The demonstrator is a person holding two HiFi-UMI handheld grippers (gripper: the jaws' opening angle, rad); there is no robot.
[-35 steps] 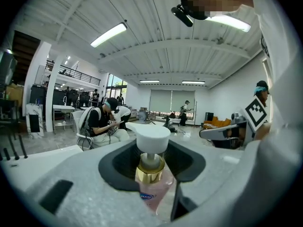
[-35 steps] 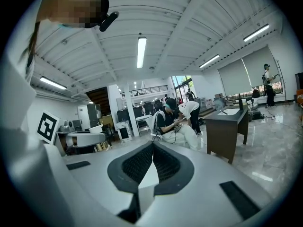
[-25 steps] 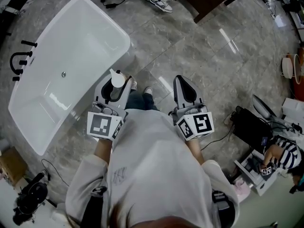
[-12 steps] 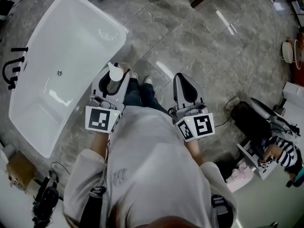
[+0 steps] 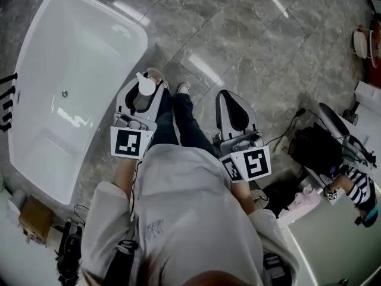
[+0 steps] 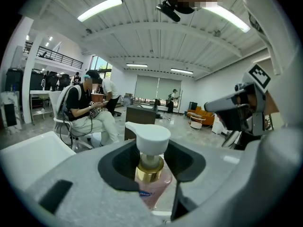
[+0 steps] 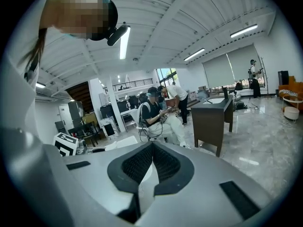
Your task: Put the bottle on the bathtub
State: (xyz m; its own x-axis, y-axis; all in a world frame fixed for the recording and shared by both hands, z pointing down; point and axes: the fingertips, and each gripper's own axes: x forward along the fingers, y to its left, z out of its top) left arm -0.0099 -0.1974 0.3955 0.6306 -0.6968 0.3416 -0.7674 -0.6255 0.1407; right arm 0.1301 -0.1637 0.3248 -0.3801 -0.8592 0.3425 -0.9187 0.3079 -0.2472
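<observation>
Near glossy bathtub [image 5: 77,46], translucent pink bottle [image 6: 152,189]

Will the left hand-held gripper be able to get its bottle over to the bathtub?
Probably yes: the left hand-held gripper grips the bottle, and only floor shows between it and the bathtub rim.

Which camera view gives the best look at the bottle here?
The left gripper view: the bottle sits at the centre, with white pump, gold collar and pink body clamped in the left gripper. The head view shows only its white pump top from above. The right gripper view does not show it.
</observation>
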